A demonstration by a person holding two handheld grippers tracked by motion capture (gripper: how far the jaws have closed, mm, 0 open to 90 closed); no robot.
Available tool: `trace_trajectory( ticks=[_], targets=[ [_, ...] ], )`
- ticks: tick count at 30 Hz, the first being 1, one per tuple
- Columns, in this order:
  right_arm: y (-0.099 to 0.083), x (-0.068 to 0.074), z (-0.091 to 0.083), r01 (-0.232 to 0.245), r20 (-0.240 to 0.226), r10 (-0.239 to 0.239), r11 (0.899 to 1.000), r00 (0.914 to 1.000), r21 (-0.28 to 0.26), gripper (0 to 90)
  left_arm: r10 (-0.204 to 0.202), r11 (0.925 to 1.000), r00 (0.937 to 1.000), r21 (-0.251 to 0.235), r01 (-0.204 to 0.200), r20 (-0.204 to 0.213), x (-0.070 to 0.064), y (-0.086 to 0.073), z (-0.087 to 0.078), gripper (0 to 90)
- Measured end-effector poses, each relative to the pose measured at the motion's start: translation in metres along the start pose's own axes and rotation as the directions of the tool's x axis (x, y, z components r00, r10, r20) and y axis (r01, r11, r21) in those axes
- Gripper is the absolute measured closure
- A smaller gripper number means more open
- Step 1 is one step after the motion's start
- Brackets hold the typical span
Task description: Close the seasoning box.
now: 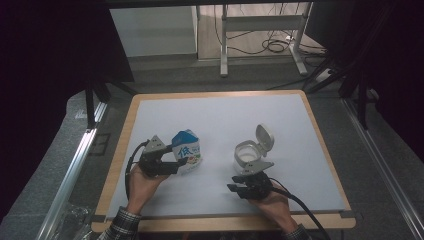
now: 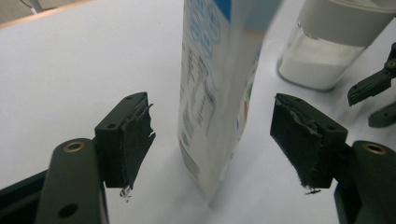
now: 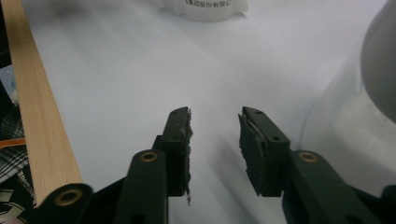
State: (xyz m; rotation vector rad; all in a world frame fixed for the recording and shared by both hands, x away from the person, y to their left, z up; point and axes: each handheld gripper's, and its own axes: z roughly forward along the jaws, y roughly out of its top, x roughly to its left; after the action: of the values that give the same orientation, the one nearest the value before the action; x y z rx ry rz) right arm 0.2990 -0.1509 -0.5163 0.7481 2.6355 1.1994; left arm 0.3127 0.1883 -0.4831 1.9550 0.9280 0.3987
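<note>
in the high view the blue and white carton (image 1: 187, 156) stands upright a little left of the frame's centre, on the white mat (image 1: 220, 120) that covers the wooden table (image 1: 118, 160). the left gripper (image 1: 172, 167) sits at the carton's lower left side, held from below by the left hand (image 1: 142, 187). in the left gripper view its jaws stand wide apart with the carton (image 2: 212, 102) between them, and a clear gap shows on each side, so the pads (image 2: 133, 140) touch nothing (both pads look frayed at the edges).

right of centre in the high view stands a clear jar (image 1: 248, 156) with white contents, its white flip lid (image 1: 265, 137) tipped open toward the upper right. the right gripper (image 1: 234, 186) lies just below the jar, toward the bottom of the frame, in the right hand (image 1: 272, 205). in the right gripper view its jaws are apart with bare mat between them; the jar (image 3: 359, 116) fills the right edge of that frame, just beside the right jaw, and the carton's base (image 3: 205, 9) peeks in at the top
</note>
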Motion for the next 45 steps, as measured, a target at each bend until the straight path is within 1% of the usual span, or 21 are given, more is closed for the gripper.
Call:
trace_trajectory(
  ticks=[2,5,6,7,8,12,15,18,23,24,27,30,32,35,38,40,41,45],
  targets=[
    [-0.001,-0.001,-0.002,-0.011,-0.004,0.011,1.0,0.9999,-0.002,67.5,-0.009,0.9999,1.0,0.008,0.009,0.0,-0.001,-0.003,-0.001,26.6],
    [-0.003,-0.002,-0.006,-0.026,-0.002,0.026,1.0,0.9997,-0.012,71.5,-0.019,0.9993,0.9997,0.032,0.02,-0.014,-0.003,-0.01,-0.001,20.2],
    [-0.003,-0.002,-0.006,-0.026,-0.002,0.026,1.0,0.9997,-0.012,71.5,-0.021,0.999,0.9996,0.04,0.022,-0.019,-0.004,-0.012,-0.001,20.2],
    [-0.003,-0.002,-0.007,-0.027,-0.001,0.027,1.0,0.9996,-0.016,72.3,-0.027,0.9982,0.9993,0.053,0.029,-0.027,-0.004,-0.015,0.0,19.2],
    [-0.003,-0.002,-0.009,-0.03,0.005,0.03,0.999,0.9995,-0.02,73.5,-0.031,0.9979,0.9991,0.056,0.033,-0.03,-0.004,-0.017,0.0,17.5],
    [-0.005,-0.004,-0.014,-0.032,0.019,0.032,0.999,0.9993,-0.023,73.9,-0.074,0.9944,0.9969,0.074,0.076,-0.028,-0.005,-0.028,-0.001,14.8],
    [-0.006,-0.007,-0.018,-0.04,0.02,0.04,0.999,0.999,-0.03,73.9,-0.082,0.9928,0.9959,0.085,0.085,-0.039,-0.005,-0.035,-0.001,14.7],
    [-0.007,-0.009,-0.022,-0.041,0.032,0.042,0.999,0.9986,-0.032,73.9,-0.093,0.9904,0.9948,0.098,0.097,-0.04,-0.005,-0.04,0.0,16.7],
    [-0.008,-0.012,-0.026,-0.035,0.049,0.037,0.999,0.9981,-0.027,73.8,-0.098,0.9869,0.9934,0.123,0.105,-0.059,-0.006,-0.05,0.004,17.2],
    [-0.008,-0.012,-0.027,-0.036,0.051,0.037,0.999,0.998,-0.026,73.8,-0.093,0.9868,0.9938,0.127,0.1,-0.06,-0.005,-0.052,0.005,17.2],
    [-0.009,-0.015,-0.031,-0.044,0.056,0.045,0.999,0.9974,-0.025,73.8,-0.094,0.9822,0.993,0.156,0.105,-0.072,-0.006,-0.059,0.008,16.9],
    [-0.01,-0.018,-0.034,-0.055,0.059,0.056,0.998,0.9967,-0.026,73.9,-0.103,0.9764,0.9922,0.183,0.114,-0.07,-0.006,-0.064,0.013,16.8],
    [-0.011,-0.02,-0.036,-0.06,0.063,0.062,0.998,0.9961,-0.028,73.9,-0.103,0.9729,0.992,0.2,0.116,-0.073,-0.006,-0.065,0.016,16.0],
    [-0.013,-0.022,-0.037,-0.064,0.077,0.066,0.998,0.9949,-0.027,73.8,-0.089,0.9735,0.9924,0.203,0.104,-0.086,-0.007,-0.065,0.019,13.5],
    [-0.014,-0.023,-0.039,-0.068,0.088,0.069,0.997,0.9937,-0.022,73.8,-0.057,0.9741,0.9937,0.213,0.077,-0.097,-0.01,-0.065,0.022,10.7],
    [-0.014,-0.024,-0.04,-0.067,0.095,0.068,0.998,0.9931,-0.017,73.8,-0.018,0.975,0.994,0.219,0.041,-0.108,-0.013,-0.067,0.024,8.4],
    [-0.015,-0.025,-0.041,-0.067,0.099,0.068,0.998,0.9928,-0.014,73.8,-0.026,0.9753,0.994,0.216,0.048,-0.106,-0.013,-0.067,0.024,7.6],
    [-0.016,-0.028,-0.044,-0.078,0.111,0.079,0.997,0.9907,-0.018,73.8,-0.028,0.9748,0.994,0.217,0.051,-0.106,-0.013,-0.067,0.024,7.2]
  ],
)
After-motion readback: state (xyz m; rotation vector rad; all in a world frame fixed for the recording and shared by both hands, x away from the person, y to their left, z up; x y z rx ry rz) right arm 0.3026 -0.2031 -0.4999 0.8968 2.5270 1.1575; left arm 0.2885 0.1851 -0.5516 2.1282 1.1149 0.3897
